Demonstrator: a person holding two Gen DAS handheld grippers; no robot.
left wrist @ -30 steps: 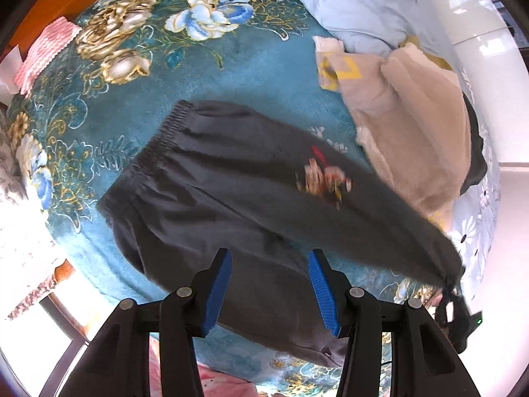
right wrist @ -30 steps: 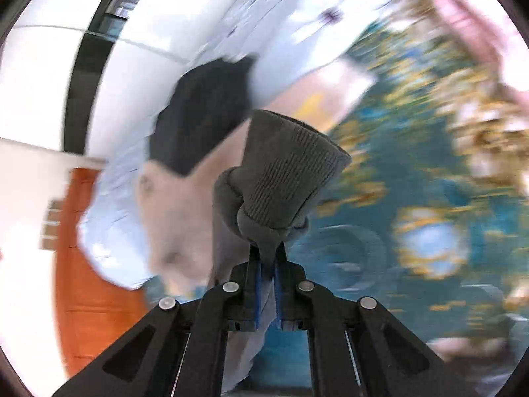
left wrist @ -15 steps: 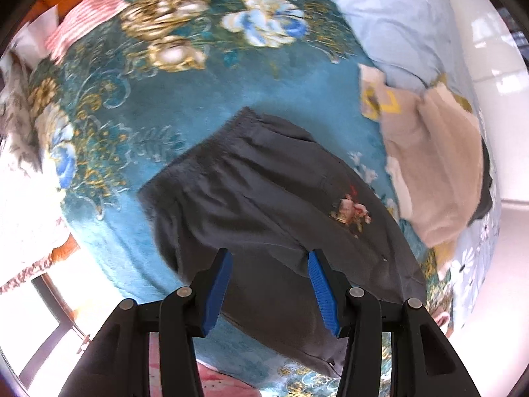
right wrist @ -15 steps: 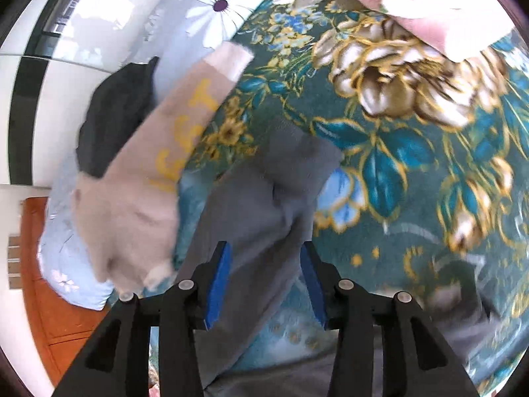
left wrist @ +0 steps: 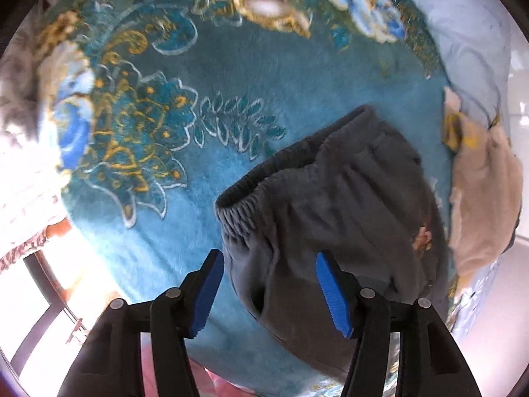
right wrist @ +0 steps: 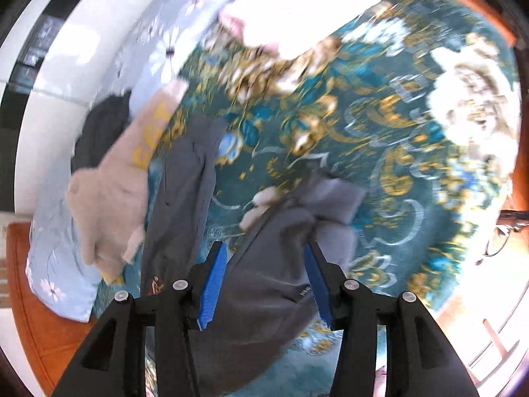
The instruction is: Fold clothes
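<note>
Dark grey sweatpants (left wrist: 334, 211) lie on a teal floral blanket (left wrist: 172, 182), elastic waistband toward the left wrist view's centre. My left gripper (left wrist: 269, 261) hovers over the waistband corner, its jaws opening, blue pads apart and pressing on nothing. In the right wrist view the grey sweatpants (right wrist: 271, 248) show both legs, one cuff (right wrist: 337, 198) lying near the middle, the other leg (right wrist: 191, 178) stretching toward the upper left. My right gripper (right wrist: 264, 258) is above the near leg, its jaws opening, with the cloth below the pads and not pinched.
A beige fleece garment with yellow print (left wrist: 479, 195) lies right of the pants, also the beige garment (right wrist: 112, 192) with a black garment (right wrist: 99, 132) beside it. A light blue floral pillow (left wrist: 463, 33) is at the back. Pink cloth (right wrist: 297, 10) lies at the blanket's far edge. Orange wood (right wrist: 33, 291) borders the bed.
The right gripper let go of the grey cuff it held a second ago, opened and pulled away over the pants. The left gripper dropped toward the waistband and spread wider.
</note>
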